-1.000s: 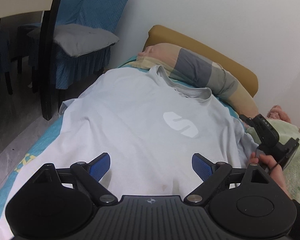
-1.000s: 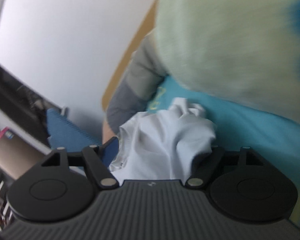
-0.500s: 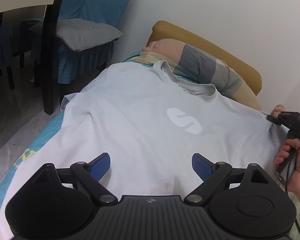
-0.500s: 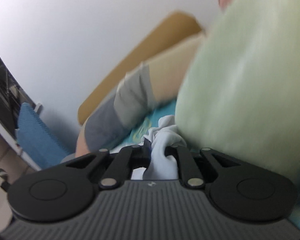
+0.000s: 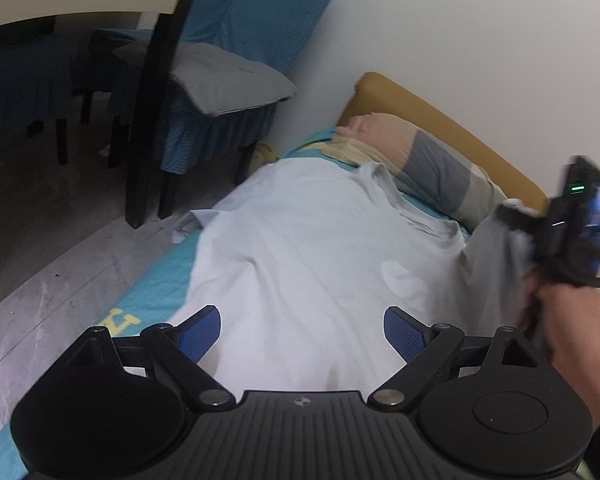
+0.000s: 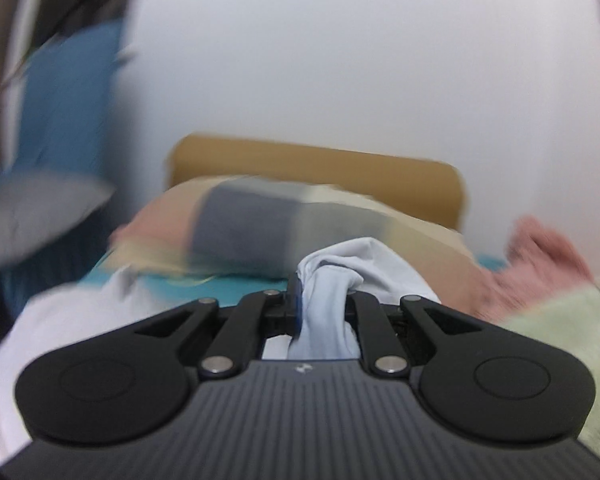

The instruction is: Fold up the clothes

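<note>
From my left wrist camera, my left hand-held gripper (image 5: 302, 330) hovers with its blue-padded fingers (image 5: 199, 330) spread wide apart, nothing between them. Below and ahead of it the pale T-shirt (image 5: 300, 248) lies spread front-up on the bed (image 5: 156, 292), whose turquoise sheet shows along the left edge. The collar points toward a patchwork pillow (image 5: 420, 160) resting against a tan headboard (image 5: 440, 116). At the right edge of this view my right hand (image 5: 560, 320) grips the right hand-held gripper (image 5: 512, 214), which has the shirt's right sleeve side lifted off the bed so the cloth hangs in a slanted fold. This view alone shows the room beside the bed: a grey cushion (image 5: 224, 80) on a chair draped in blue cloth (image 5: 204, 136), a dark table leg (image 5: 152, 92) and the grey floor (image 5: 40, 248).

From my right wrist camera, blurred by motion, the right hand-held gripper's fingers are drawn close together, pinching a bunched wad of the shirt's fabric that bulges out above them. Only here can I see that clamp up close. The pillow and headboard sit straight ahead, and to the right lie a pink fabric (image 6: 548, 256) and a pale green fleecy blanket (image 6: 560, 316), both barely visible from the left camera.
</note>
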Motion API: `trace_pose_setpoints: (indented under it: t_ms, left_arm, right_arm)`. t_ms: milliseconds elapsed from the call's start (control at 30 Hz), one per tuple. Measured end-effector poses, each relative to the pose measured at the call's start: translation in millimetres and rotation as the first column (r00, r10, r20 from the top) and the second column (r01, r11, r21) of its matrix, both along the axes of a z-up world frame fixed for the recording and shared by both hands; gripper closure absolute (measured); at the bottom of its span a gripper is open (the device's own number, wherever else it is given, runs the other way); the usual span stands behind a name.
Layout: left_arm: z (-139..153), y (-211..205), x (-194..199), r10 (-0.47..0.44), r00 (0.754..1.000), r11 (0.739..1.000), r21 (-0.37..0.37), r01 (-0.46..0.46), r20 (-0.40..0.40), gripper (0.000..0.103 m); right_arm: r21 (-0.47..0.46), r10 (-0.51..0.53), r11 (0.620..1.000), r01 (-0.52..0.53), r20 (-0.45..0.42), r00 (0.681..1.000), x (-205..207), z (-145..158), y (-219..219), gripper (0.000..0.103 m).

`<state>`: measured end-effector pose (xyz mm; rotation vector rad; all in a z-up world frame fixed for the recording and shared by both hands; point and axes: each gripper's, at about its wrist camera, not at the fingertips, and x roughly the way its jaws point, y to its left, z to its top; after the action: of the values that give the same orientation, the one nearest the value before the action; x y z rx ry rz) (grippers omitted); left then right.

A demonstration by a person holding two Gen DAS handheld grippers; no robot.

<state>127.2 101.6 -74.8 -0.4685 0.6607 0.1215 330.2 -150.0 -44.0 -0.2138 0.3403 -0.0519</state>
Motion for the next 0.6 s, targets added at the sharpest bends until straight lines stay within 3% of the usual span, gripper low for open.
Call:
trace_pose_setpoints:
  t_ms: [133, 200, 267, 300, 333, 500, 600]
  left_arm:
    - [-11, 19, 2, 0.037, 0.999, 0.999, -0.008, -0.037, -0.021, 0.013]
    - [-16, 25, 6, 0.039, 0.999, 0.999, -0.011, -0.040, -0.033, 0.013]
    - [-21, 29, 10, 0.042, 0.998, 0.999, -0.026, -0.043, -0.044, 0.013]
    - [-23, 30, 12, 0.037, 0.998, 0.999, -0.034, -0.039, -0.047, 0.013]
    - [-25, 30, 14, 0.032, 0.998, 0.999, -0.042, -0.034, -0.050, 0.013]
    - [-29, 19, 15, -0.017, 0.998, 0.999, -0.034, 0.015, -0.055, 0.013]
    - [-27, 6, 11, -0.062, 0.997, 0.998, -0.013, 0.061, -0.052, 0.013]
  right_arm:
    - [-0.157, 0.094, 0.981, -0.112, -0.117, 0.989, 15, -48, 73, 0.091]
    - [-0.154, 0.113, 0.978, -0.141, -0.176, 0.978, 26, -69, 88, 0.087]
    - [-0.065, 0.155, 0.983, -0.172, -0.208, 0.966, 30, -78, 87, 0.061]
    - [0.002, 0.181, 0.983, -0.185, -0.215, 0.960, 31, -79, 83, 0.030]
    - [0.065, 0.208, 0.978, -0.199, -0.209, 0.956, 30, -78, 77, 0.010]
    - [0.256, 0.284, 0.938, -0.235, -0.175, 0.943, 11, -51, 60, 0.011]
    - [0.310, 0.286, 0.923, -0.227, -0.158, 0.945, -18, -30, 40, 0.011]
